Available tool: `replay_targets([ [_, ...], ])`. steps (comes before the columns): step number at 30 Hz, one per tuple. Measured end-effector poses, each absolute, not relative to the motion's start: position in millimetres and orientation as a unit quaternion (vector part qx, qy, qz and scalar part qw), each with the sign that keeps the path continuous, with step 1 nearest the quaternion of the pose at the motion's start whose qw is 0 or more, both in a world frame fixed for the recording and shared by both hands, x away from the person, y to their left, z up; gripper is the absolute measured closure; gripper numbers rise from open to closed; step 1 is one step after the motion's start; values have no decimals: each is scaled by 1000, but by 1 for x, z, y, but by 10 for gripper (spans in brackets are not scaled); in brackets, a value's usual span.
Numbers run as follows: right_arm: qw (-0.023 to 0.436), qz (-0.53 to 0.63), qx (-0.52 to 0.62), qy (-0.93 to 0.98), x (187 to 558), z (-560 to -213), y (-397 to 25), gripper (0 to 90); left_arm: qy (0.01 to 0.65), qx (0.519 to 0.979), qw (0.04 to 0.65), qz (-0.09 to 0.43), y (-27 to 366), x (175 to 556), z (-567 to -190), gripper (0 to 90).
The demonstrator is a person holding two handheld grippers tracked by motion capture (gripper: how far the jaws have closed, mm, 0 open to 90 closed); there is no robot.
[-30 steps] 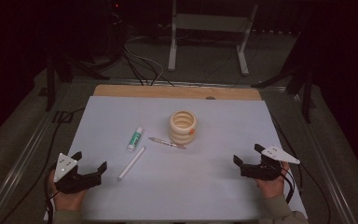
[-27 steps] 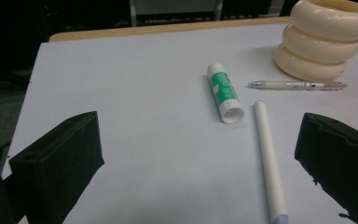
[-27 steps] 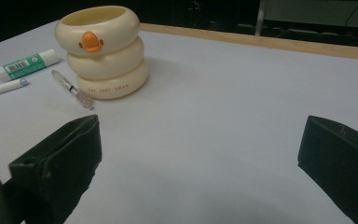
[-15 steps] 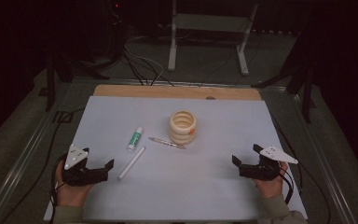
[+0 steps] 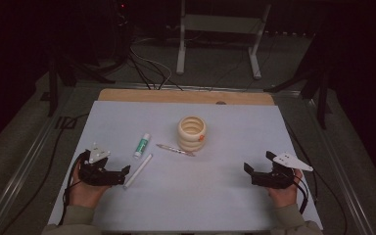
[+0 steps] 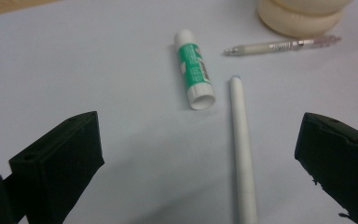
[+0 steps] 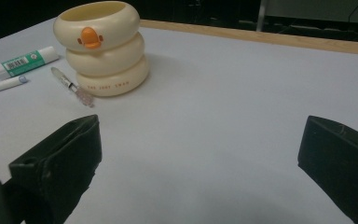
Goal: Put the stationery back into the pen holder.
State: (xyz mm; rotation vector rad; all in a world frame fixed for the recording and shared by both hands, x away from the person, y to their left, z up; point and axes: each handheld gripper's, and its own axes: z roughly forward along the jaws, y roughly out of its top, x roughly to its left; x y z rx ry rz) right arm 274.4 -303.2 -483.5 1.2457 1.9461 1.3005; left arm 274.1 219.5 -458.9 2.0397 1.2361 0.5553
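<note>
Low at the left of the high view: left gripper (image 5: 120,174), jaws spread wide and empty, nearest the white pen (image 5: 137,170) just beside it. Lying on the counter (image 5: 215,200) between those jaws in the left gripper view, long axis running away up-frame. Right gripper (image 5: 250,174) open too, well apart.

Dim, soft light; dark surroundings

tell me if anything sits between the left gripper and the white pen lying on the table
Nothing visible does. The left gripper has its jaws wide open with the slim white pen lying between them on bare table; the green-and-white glue stick lies beyond, off the path.
</note>
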Motion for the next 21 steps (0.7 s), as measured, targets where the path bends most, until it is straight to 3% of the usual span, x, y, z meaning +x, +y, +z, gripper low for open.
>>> replay_targets([
  [21,238,472,458,715,276,-485,-304,0,460,839,257,135,186,312,-471,13],
])
